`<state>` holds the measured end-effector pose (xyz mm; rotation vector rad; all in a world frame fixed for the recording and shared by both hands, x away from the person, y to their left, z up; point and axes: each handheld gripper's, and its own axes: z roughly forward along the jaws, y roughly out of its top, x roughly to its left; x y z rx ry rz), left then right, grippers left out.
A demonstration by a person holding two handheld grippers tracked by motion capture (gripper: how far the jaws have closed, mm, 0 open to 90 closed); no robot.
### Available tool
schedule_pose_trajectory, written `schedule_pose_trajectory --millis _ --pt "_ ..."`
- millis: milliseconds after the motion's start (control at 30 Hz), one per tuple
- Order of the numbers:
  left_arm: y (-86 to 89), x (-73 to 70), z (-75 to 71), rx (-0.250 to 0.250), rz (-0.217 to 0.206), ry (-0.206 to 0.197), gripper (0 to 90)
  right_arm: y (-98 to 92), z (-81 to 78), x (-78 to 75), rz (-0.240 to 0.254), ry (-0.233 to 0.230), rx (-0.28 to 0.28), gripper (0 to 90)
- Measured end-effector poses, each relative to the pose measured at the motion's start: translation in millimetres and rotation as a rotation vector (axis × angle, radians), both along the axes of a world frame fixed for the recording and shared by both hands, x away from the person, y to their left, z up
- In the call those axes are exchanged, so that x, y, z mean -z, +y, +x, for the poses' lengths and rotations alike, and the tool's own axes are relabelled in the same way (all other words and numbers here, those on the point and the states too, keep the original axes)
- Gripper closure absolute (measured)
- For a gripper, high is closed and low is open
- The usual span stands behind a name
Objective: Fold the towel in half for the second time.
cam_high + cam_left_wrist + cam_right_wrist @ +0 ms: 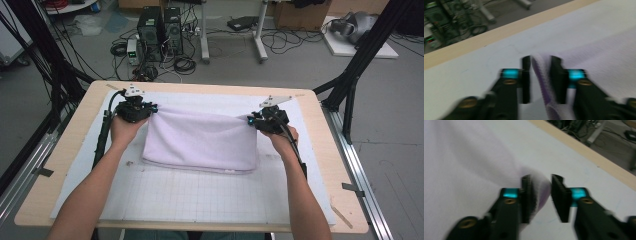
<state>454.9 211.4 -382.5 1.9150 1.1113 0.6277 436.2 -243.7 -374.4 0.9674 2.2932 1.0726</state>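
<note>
Two handheld grippers sit at the far corners of a folded lilac towel (200, 142) on a white gridded mat (190, 197) covering a wooden table (65, 150). From the high view, the left gripper (150, 108) is at ten o'clock of the towel and the right gripper (250, 121) at two o'clock, but their jaws are too small to read there. Each gripper view, though blurred, shows the jaws parted with the towel's edge (541, 72) loose between them, unpinched; on the right (537, 191) it lies against one jaw only. Forearms are cut off at the bottom.
</note>
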Motion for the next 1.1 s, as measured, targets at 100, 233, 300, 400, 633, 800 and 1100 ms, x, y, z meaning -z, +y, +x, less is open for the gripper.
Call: schedule_pose_trajectory --millis 100,233,300,400,633,800,1100 --pt "6.3 9.8 -2.2 0.018 0.011 0.074 50.7 -3.7 5.8 4.9 0.013 0.052 0.014 54.1" --pt "14.9 16.3 -28.3 0.068 -0.035 0.057 52.5 -2.5 -12.8 13.4 0.014 0.082 -0.043 54.7" --pt "14.9 18.8 -46.8 0.128 -0.034 0.060 53.9 -0.6 -25.2 17.7 0.022 0.090 -0.071 56.8" --pt "11.7 22.7 -72.5 0.195 -0.040 0.044 61.3 5.0 -47.3 26.6 0.025 0.100 -0.127 57.8" --pt "10.4 40.2 -110.5 0.337 0.014 0.066 82.9 15.3 -83.1 39.8 -0.015 0.129 -0.226 59.8" --pt "16.4 56.3 -113.1 0.339 0.030 0.115 75.6 12.4 -92.0 52.1 -0.004 0.153 -0.238 60.0" --pt "22.4 59.7 -118.1 0.354 -0.027 0.129 60.9 7.8 -110.1 46.6 0.029 0.094 -0.294 57.2"
